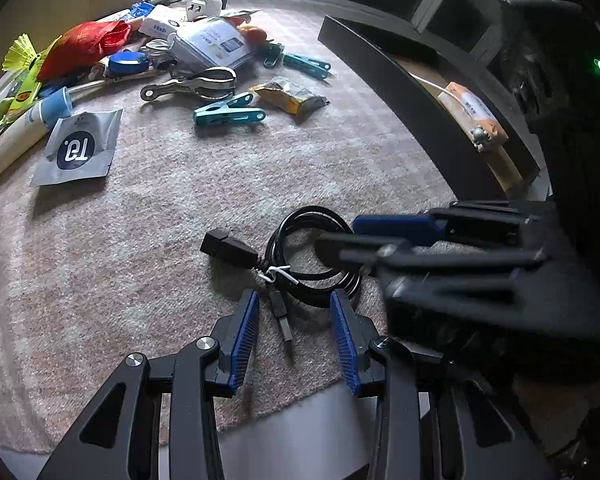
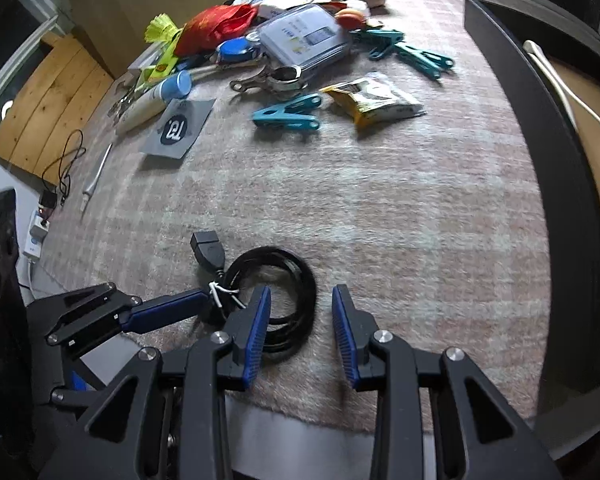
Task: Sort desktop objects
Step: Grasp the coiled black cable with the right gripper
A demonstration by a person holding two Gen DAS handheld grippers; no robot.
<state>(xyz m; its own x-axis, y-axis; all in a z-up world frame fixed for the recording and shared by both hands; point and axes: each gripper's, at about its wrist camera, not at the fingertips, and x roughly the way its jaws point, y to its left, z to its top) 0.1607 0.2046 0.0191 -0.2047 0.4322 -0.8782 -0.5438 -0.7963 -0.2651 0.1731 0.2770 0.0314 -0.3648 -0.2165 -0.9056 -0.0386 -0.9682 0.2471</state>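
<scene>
A coiled black cable (image 1: 316, 256), tied with a white twist tie (image 1: 278, 274), lies on the pinkish mat (image 1: 180, 216) close to its near edge. Both grippers hang over it from the near side, tilted steeply down.

In the left wrist view, the left gripper (image 1: 294, 320) has its blue pads apart with a moderate gap; the cable's thin plug end (image 1: 282, 314) lies on the mat between them, and neither pad presses on it. The coil sits just beyond the fingertips, and the boxy black socket end (image 1: 228, 246) points away to the left.

The right gripper (image 2: 302, 316) also stands partly open, with nothing pinched. In the right wrist view its left pad (image 2: 256, 332) overlaps the near rim of the coil, while the right pad stands over bare mat, so only the coil's right-hand strands lie in the gap. In the left wrist view this gripper is blurred and reaches over the coil from the right.

Farther back on the mat lie two teal clips (image 1: 230, 114), a grey sachet (image 1: 78, 148), a yellow snack packet (image 1: 290, 96), metal tongs (image 1: 192, 84) and a heap of mixed items. A black tray (image 1: 400, 92) stands to the right, well apart from the cable
</scene>
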